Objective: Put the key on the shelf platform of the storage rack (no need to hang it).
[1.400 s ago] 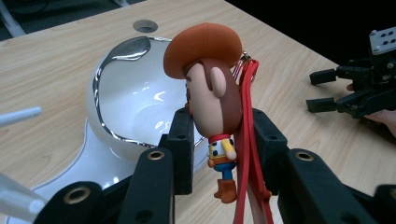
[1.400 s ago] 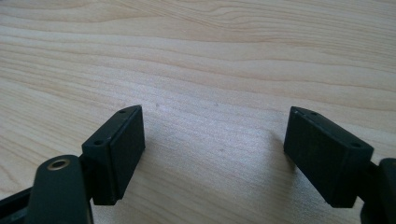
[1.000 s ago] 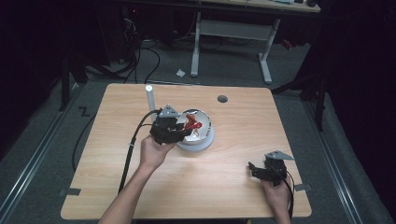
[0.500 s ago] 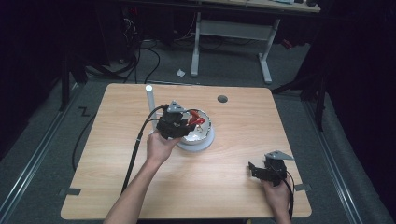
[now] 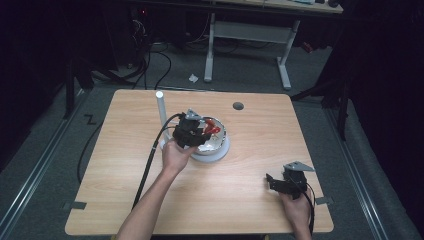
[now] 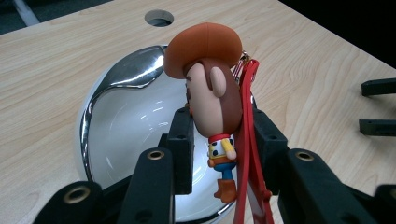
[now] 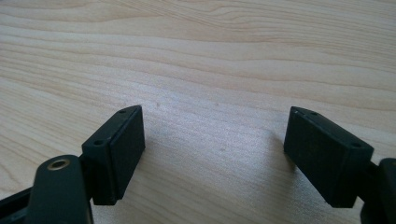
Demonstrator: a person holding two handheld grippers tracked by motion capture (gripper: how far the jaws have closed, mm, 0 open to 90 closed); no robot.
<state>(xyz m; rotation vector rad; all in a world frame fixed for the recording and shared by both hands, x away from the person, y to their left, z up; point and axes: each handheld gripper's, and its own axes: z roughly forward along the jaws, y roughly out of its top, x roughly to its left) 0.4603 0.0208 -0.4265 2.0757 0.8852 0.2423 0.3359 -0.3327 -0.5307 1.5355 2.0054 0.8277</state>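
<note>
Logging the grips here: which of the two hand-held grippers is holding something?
The left hand-held gripper, over the shiny metal bowl: its jaws clamp a cowboy figurine with a red strap. The right hand-held gripper stands open over bare table.

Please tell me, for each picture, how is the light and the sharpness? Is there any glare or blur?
High view: the table is lit, its surroundings nearly black, and the picture looks soft. Left gripper view: the cowboy figure is sharp; the metal bowl shows bright glare and reflections. Right gripper view: the wood grain is clear, the near jaws slightly soft, with faint shadows beside them.
</note>
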